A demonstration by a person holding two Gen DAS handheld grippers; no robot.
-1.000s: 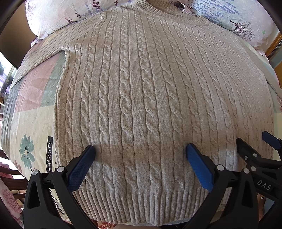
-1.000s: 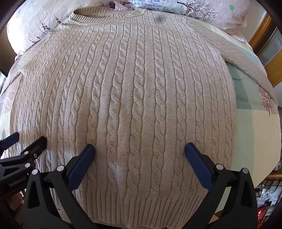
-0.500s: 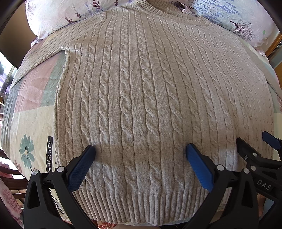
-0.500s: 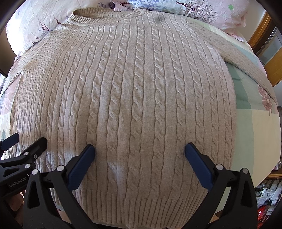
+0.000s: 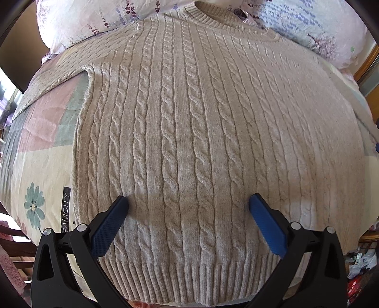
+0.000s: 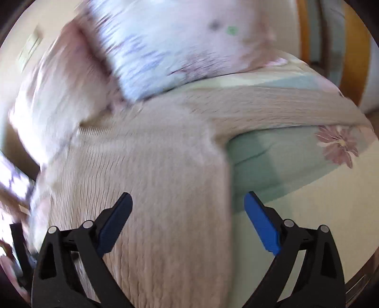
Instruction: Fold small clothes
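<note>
Sweater [image 5: 189, 142] lies flat on the bed's quilt [image 5: 35, 170], collar at the pillows [image 5: 90, 16]. I see my left tongs [image 5: 188, 203] spread above its hem, right tongs [image 6: 188, 201] spread over its side edge.

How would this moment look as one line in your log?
sweater: flat on bed, unfolded | left tongs: open above hem | right tongs: open, view blurred, over sweater's side edge

A beige cable-knit sweater [image 5: 189, 142] lies flat and face up on the bed, ribbed hem nearest, round neckline far against the pillows. Both sleeves [image 6: 272, 111] are spread outward, angling down along the body's sides, unfolded.
</note>
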